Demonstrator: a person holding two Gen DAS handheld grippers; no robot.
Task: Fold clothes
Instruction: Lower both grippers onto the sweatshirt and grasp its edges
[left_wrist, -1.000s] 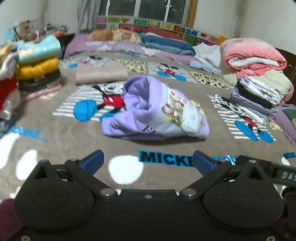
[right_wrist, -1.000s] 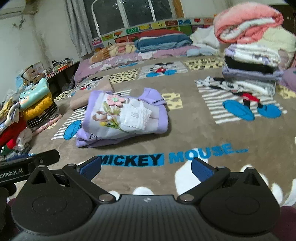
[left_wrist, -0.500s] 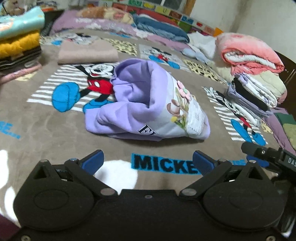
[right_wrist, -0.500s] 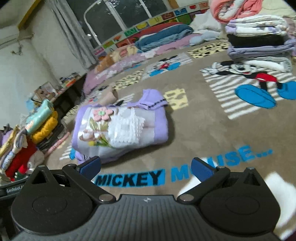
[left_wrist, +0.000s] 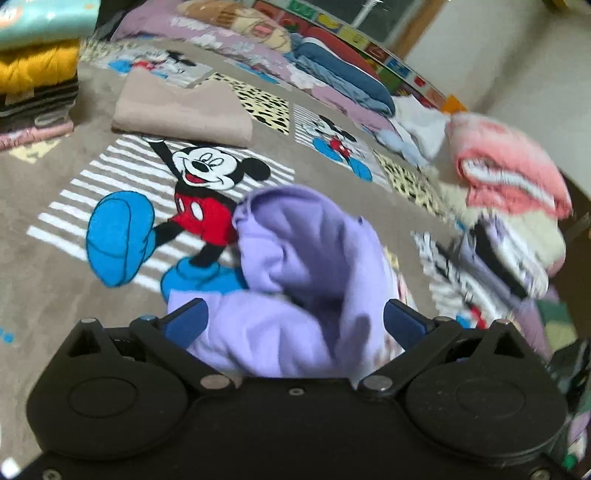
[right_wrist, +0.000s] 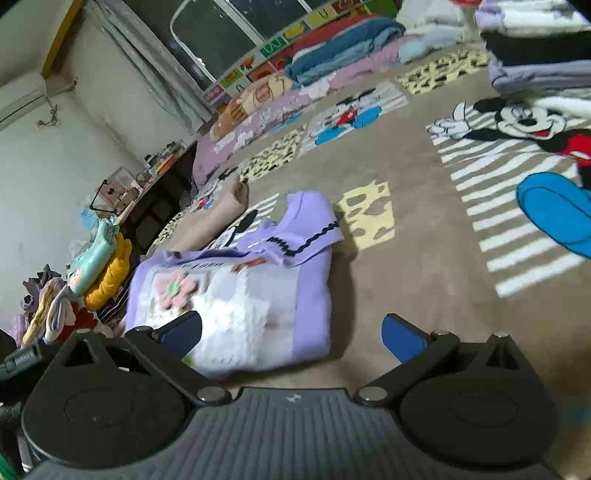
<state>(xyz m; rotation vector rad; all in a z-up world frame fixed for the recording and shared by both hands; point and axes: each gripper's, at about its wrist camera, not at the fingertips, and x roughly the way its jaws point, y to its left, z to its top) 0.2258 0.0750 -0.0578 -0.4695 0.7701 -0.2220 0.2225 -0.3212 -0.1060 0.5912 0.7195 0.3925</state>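
There's your lilac top (right_wrist: 258, 291), folded into a thick bundle on the Mickey Mouse blanket (right_wrist: 424, 258), printed panel with the pink flower facing up and the collar with its dark wavy trim flopped toward the far side. From the left wrist view you're looking at its plain lilac end, bunched and rounded rather than flat, so I'd judge the fold is made but not tidy yet.

Your left gripper (left_wrist: 293, 321) is wide open, blue fingers spread either side of that bunched end, with the cloth between them. Nothing pinched that I can see; whether the pads touch fabric, I can't tell through the blur. That spread makes sense if you mean to take the whole thickness of the bundle in one bite.

Your right gripper (right_wrist: 291, 332) is open as well. Its left finger sits over the white part of the panel at the near edge, its right finger over bare blanket, so you're straddling the bundle's near corner. One gripper at each end reads to me as a setup for lifting or squaring the bundle.

Further out: a folded beige garment (left_wrist: 181, 110) lies flat beyond the top, a likely model for how this one should end up. A stack (left_wrist: 37, 70) of folded clothes stands at your left, another pile (left_wrist: 513, 221) at your right, bedding (right_wrist: 332, 55) along the window wall.

Watch that loose collar; it could slide out when you lift.
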